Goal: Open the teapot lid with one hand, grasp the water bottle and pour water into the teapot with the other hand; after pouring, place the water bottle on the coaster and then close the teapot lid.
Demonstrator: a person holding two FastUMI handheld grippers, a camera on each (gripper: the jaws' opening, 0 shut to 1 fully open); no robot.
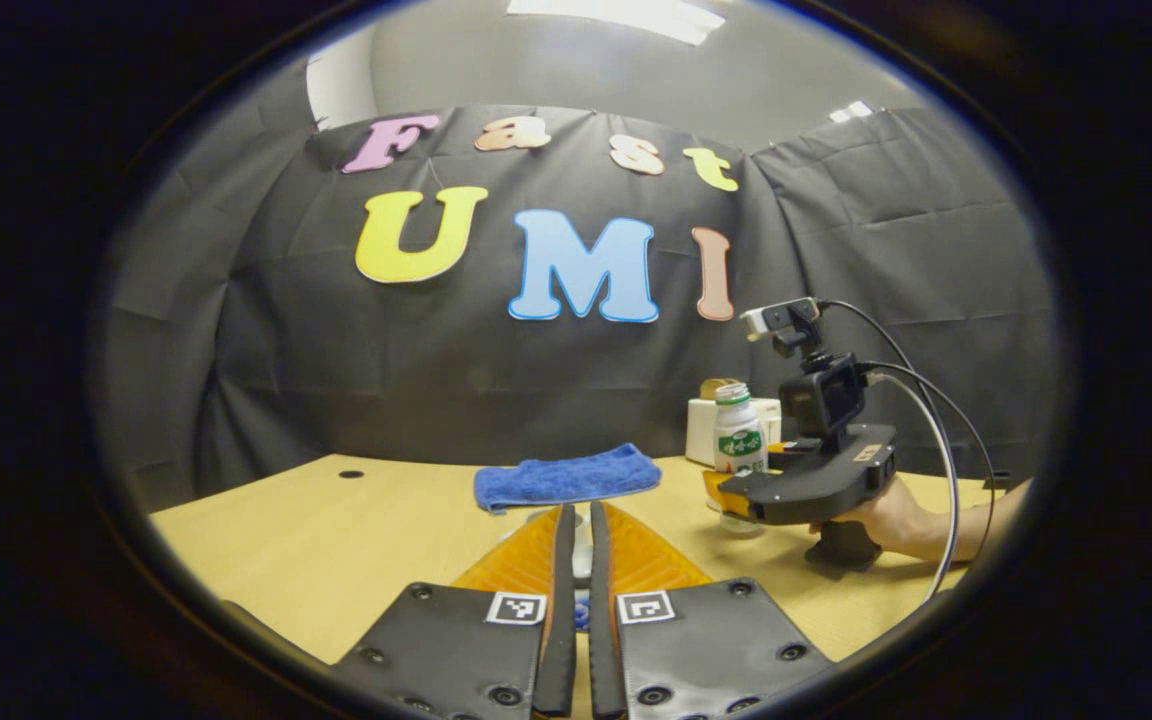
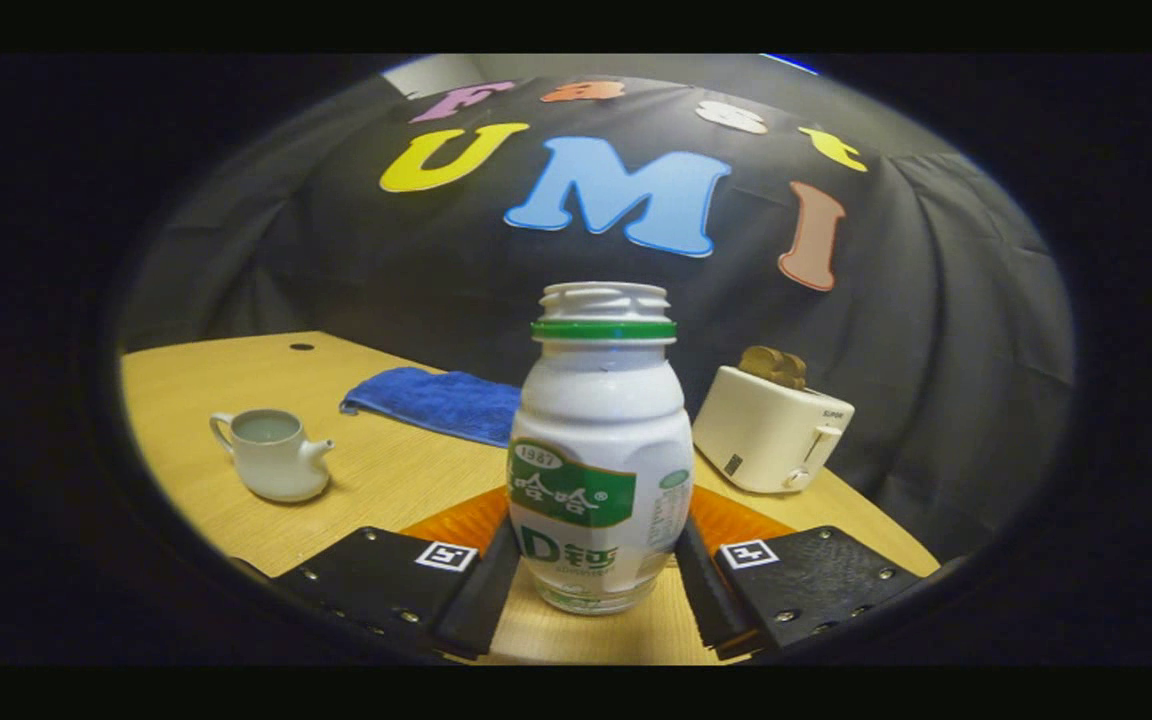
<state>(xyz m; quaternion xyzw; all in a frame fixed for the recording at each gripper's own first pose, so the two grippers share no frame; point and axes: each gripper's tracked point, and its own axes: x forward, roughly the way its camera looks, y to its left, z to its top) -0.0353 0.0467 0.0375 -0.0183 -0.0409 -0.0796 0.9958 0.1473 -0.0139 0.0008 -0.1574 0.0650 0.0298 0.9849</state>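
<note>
Left gripper view. Left gripper (image 1: 576, 560) at bottom centre of the frame, fingers nearly closed, narrow gap between them; a small pale object, partly hidden, sits in the gap. What it is: cannot tell.

Wooden table (image 1: 336, 540) spans the lower half. Blue towel (image 1: 566, 477), folded, lies at centre frame near the table's far edge.

Right of centre: right gripper (image 1: 736, 495), held by a hand (image 1: 896, 520) entering from the right edge, cables trailing. Its fingers flank the water bottle (image 1: 738, 435), upright, white with a green band. Contact not discernible.

White toaster (image 1: 701, 425) stands behind the bottle, against the booth wall.
</note>
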